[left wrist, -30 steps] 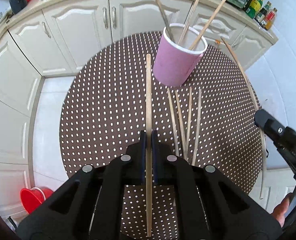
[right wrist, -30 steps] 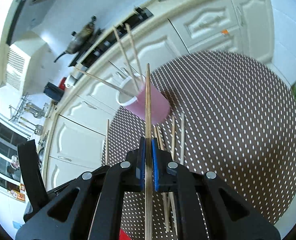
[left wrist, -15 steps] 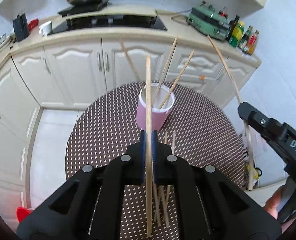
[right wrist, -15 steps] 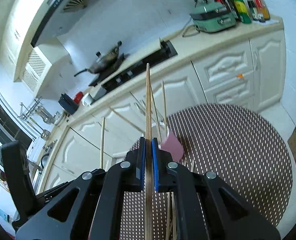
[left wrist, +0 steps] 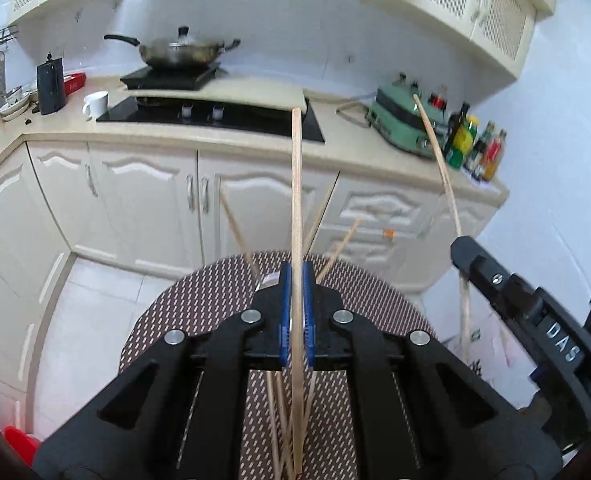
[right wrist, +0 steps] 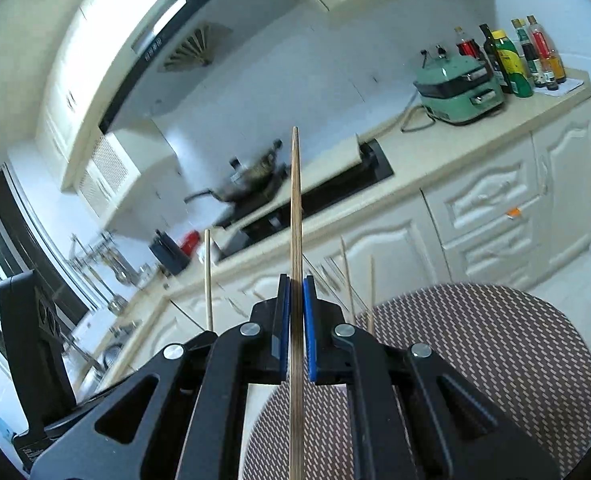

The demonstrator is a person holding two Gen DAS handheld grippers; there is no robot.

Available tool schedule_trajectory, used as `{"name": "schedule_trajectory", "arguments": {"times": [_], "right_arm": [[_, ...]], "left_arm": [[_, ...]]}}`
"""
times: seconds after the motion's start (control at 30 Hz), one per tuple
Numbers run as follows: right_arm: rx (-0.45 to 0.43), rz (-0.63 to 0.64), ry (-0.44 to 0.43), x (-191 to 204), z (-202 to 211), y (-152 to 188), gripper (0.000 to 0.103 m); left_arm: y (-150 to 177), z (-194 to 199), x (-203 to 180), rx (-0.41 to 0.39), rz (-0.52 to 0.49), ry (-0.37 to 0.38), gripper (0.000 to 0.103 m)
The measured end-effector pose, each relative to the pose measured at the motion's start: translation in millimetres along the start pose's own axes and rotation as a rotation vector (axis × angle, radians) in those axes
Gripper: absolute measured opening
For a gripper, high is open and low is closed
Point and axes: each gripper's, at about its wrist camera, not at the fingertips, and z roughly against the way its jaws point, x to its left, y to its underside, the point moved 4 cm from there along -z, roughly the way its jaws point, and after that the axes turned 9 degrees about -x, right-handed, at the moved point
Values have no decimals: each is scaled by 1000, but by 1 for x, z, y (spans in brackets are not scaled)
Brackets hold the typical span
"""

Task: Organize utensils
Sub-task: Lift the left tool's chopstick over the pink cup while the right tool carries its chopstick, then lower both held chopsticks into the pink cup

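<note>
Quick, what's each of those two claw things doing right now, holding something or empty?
Left gripper: closed on a wooden chopstick.
Right gripper: closed on another wooden chopstick.

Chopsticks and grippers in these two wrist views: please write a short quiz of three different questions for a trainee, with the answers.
1. True or false: the left gripper is shut on a chopstick.
2. What does the right gripper hold? A) a spoon B) a chopstick C) nothing
3. Fill in: the table has a brown cover with a pattern of ____.

Key
1. True; the blue pads clamp it on both sides.
2. B
3. Dots
</note>
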Motion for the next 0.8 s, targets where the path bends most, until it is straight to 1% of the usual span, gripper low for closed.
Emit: {"name": "schedule_trajectory", "arguments": {"times": [0.03, 0.13, 0.27, 0.33, 0.4, 0.53, 0.6, 0.63, 0.7, 0.8], "right_arm": [[-28, -9, -27, -2, -7, -1, 5], [-105, -23, -75, -11, -25, 1, 5], [-157, -51, -115, -31, -52, 14, 5], [-205, -51, -114, -41, -60, 22, 5], [-207, -57, -125, -49, -71, 30, 5], [-222, -73, -118, -62, -87, 44, 5], [-239, -51, -89, -62, -91, 47, 5], [-243, -48, -92, -62, -94, 49, 5], [-233, -56, -89, -63, -101, 52, 5], [-246, -32, -65, -64, -106, 59, 5]], "left_arm": [[-4, -2, 0, -20, 11, 15, 6], [-15, -13, 3, -121, 22, 54, 6], [-14, -36, 13, -198, 39, 77, 6], [-12, -45, 18, -220, 46, 77, 6], [-8, -56, 24, -250, 52, 79, 6], [-6, -70, 35, -279, 83, 81, 6], [-6, -76, 39, -297, 94, 85, 6], [-6, -77, 40, -303, 93, 87, 6], [-6, -80, 41, -332, 95, 113, 6], [-3, -86, 41, -353, 85, 93, 6]]}}
